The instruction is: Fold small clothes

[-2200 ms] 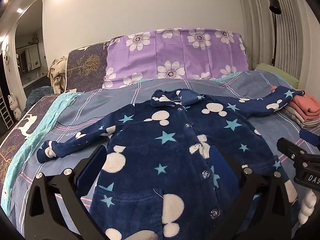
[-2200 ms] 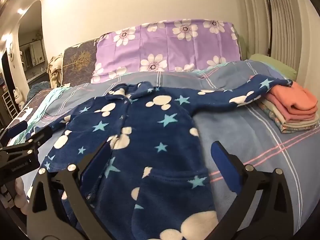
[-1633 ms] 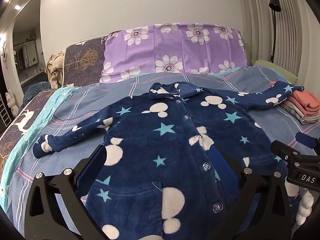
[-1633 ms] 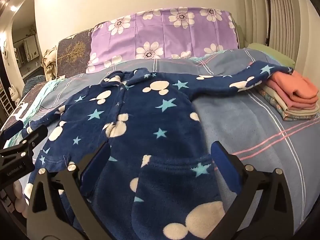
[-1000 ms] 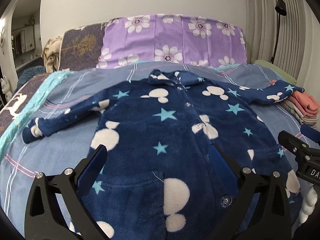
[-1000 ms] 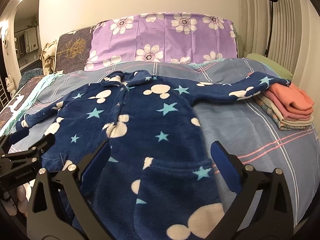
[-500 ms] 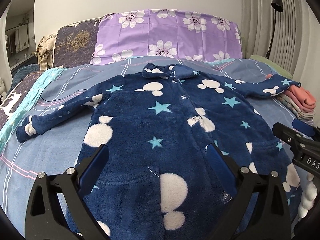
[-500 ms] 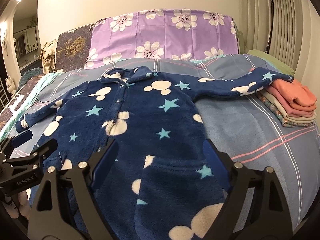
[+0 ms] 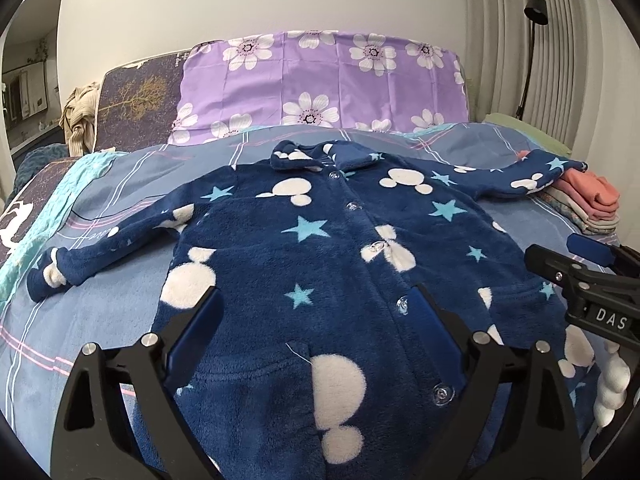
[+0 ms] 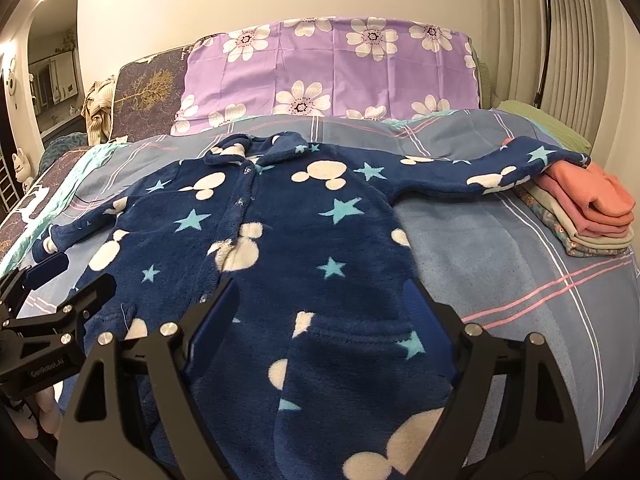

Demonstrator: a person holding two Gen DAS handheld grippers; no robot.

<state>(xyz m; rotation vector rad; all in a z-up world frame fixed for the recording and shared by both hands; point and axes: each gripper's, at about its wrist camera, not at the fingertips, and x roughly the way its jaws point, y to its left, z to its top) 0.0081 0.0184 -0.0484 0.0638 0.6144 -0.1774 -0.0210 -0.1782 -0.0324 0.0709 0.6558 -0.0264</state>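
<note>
Both pairs of jaws have just been drawn narrower, yet the left gripper [image 9: 314, 322] and the right gripper [image 10: 322, 312] are held released, nothing clamped, over the lower part of the navy fleece onesie [image 9: 320, 232]. It is spread flat, front up, on the blue bedspread [image 10: 500, 264]. Its far sleeve is draped over the stack of folded clothes [image 10: 588, 216].

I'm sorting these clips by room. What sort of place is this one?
Most likely a bedroom: a bed under a striped blue cover, a purple floral pillow at its head, and a stack of folded clothes beside the spread-out fleece pajama top.
</note>
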